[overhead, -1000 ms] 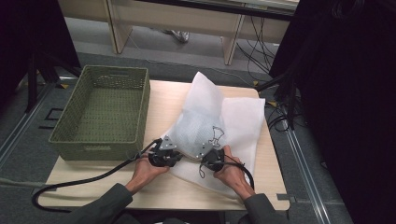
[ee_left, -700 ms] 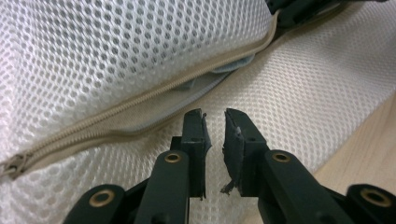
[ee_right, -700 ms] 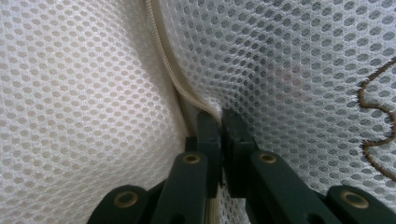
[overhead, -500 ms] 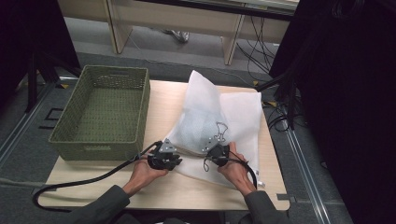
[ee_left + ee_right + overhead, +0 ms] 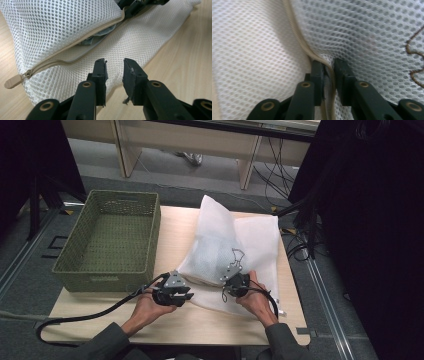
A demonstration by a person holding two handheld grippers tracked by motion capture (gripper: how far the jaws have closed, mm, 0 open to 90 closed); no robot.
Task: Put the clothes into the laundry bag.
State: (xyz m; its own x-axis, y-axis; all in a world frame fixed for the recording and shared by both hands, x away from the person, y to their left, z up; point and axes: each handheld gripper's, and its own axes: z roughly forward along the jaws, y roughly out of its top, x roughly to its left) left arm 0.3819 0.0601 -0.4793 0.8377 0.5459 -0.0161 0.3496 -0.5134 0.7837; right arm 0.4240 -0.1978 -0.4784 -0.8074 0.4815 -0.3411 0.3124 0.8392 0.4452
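Mesh laundry bag [image 5: 62, 32] — contents obscured; left hand-held gripper [image 5: 114, 72] parted, empty — right hand-held gripper [image 5: 327, 72] just loosening around zipper edge [image 5: 299, 37].

No legible text, labels or numbers anywhere.

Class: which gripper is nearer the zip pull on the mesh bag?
Left. The left gripper hangs just beside the zip pull; the right gripper straddles the zip farther along.
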